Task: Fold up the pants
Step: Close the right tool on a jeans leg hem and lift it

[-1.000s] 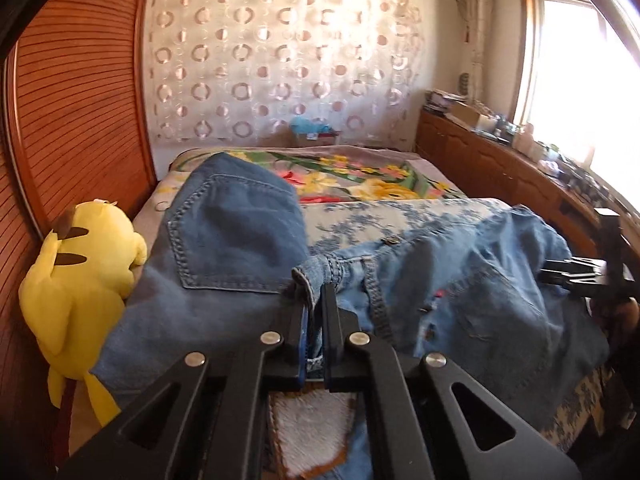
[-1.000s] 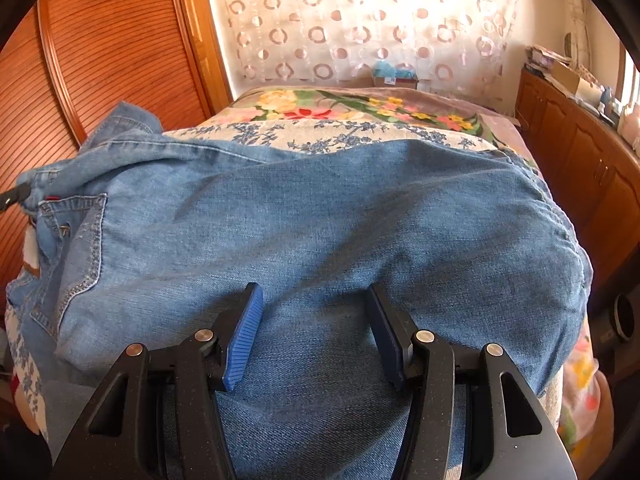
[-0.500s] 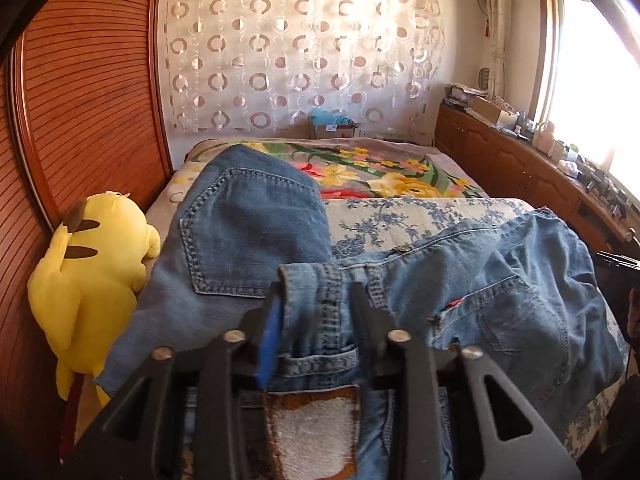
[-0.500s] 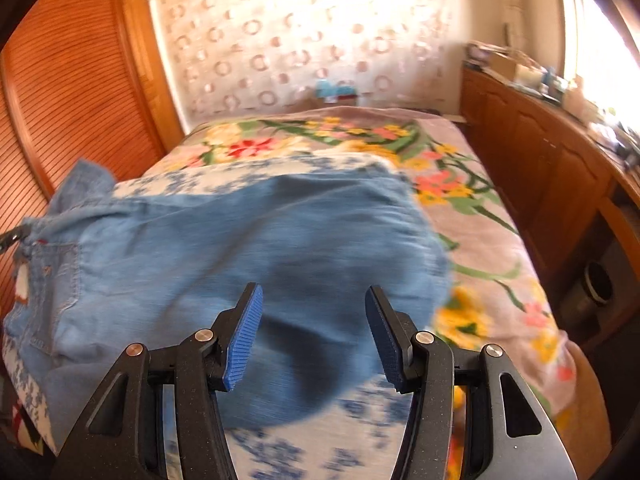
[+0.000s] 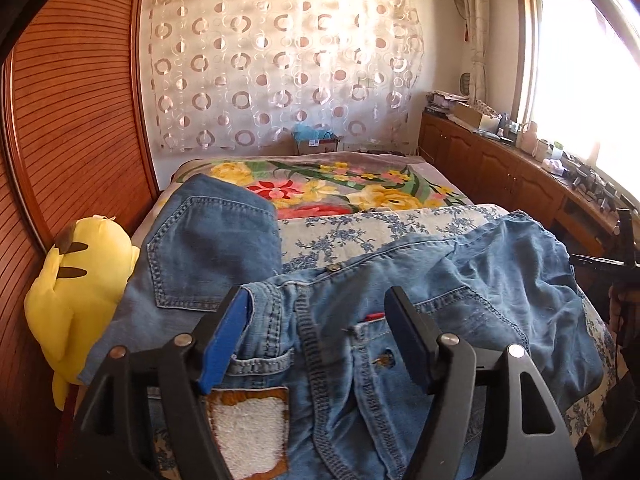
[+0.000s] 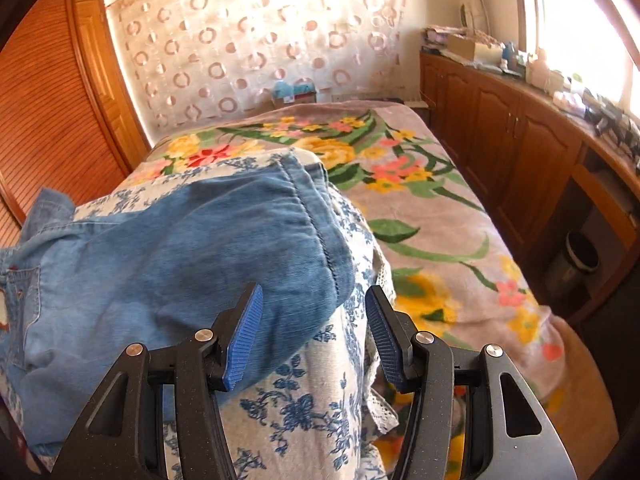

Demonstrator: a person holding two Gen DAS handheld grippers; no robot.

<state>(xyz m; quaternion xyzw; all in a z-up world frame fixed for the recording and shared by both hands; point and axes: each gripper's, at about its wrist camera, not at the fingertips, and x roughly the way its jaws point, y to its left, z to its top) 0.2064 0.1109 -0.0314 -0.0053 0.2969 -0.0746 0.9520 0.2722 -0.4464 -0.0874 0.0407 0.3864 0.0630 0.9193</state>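
Note:
Light blue jeans (image 5: pixel 400 292) lie on the bed, folded across. Their waistband with a brown and white label (image 5: pixel 248 432) faces the left wrist camera. My left gripper (image 5: pixel 320 336) is open just above the waistband, a jaw on each side of the fly seam, holding nothing. In the right wrist view the leg end with its hem (image 6: pixel 316 216) lies on a blue floral cloth (image 6: pixel 304 396). My right gripper (image 6: pixel 314 334) is open and empty over the corner of that leg end. The right gripper also shows in the left wrist view (image 5: pixel 612 264) at the far right edge.
A second, darker pair of jeans (image 5: pixel 208 252) lies at the left beside a yellow plush toy (image 5: pixel 76 280). The bed carries a flowered blanket (image 6: pixel 420 184). A wooden cabinet (image 6: pixel 520 148) runs along the right, a slatted wooden wall (image 5: pixel 72 120) along the left.
My left gripper has opened and let go of the waistband, which now lies flat. My right gripper has drawn back to the right, off the leg to its hem corner.

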